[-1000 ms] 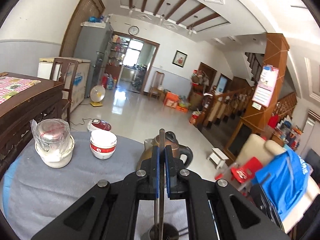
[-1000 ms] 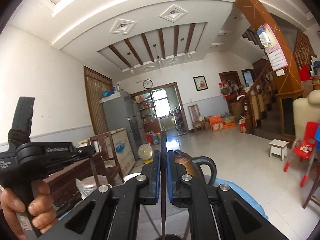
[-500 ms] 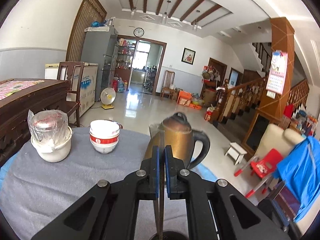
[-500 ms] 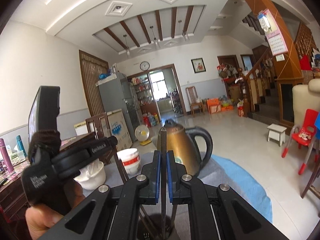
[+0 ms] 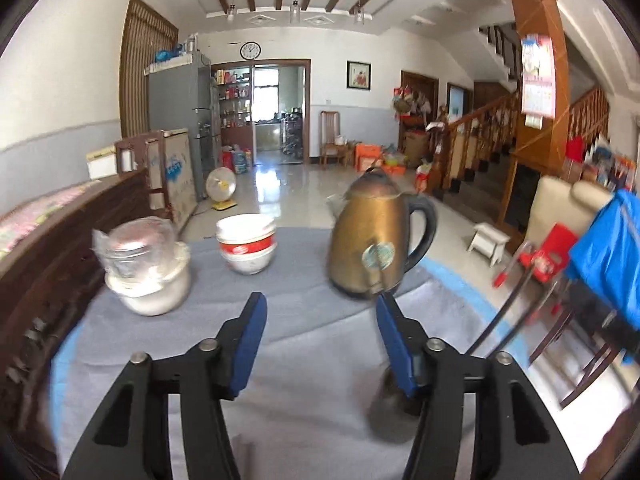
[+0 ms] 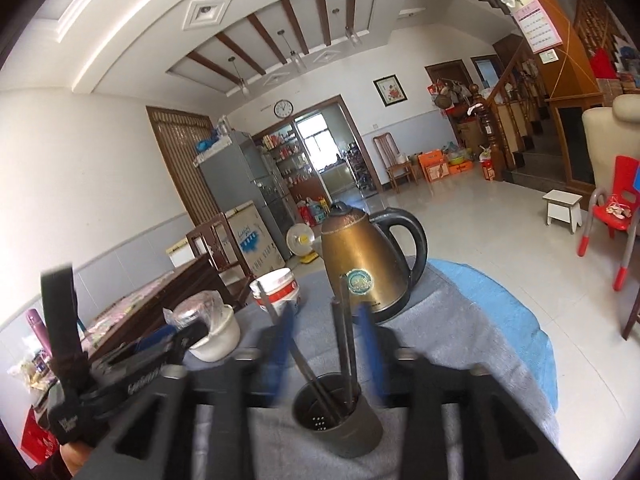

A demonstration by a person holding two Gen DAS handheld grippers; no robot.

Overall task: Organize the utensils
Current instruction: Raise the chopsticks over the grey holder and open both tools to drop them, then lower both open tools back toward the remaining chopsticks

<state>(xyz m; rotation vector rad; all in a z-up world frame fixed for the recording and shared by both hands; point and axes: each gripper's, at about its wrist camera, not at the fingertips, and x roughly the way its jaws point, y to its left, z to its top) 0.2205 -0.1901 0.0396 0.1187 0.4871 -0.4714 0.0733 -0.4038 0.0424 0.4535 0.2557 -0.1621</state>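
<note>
Dark chopsticks point(image 6: 344, 344) in the holder point(image 6: 340, 420) show only rightward.

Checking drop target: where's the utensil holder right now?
Right wrist view, bottom centre: the dark utensil holder stands on the grey cloth between the open right tool fingers, chopsticks inside, kettle behind.

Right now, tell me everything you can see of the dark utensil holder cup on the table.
The utensil holder is a dark grey, matte round cup, probably plastic, standing upright on the grey tablecloth in front of the brass-coloured kettle. Small drain holes show in its bottom. Several dark chopsticks lean inside against its rim. The open right gripper hangs just above it, touching nothing.
</note>
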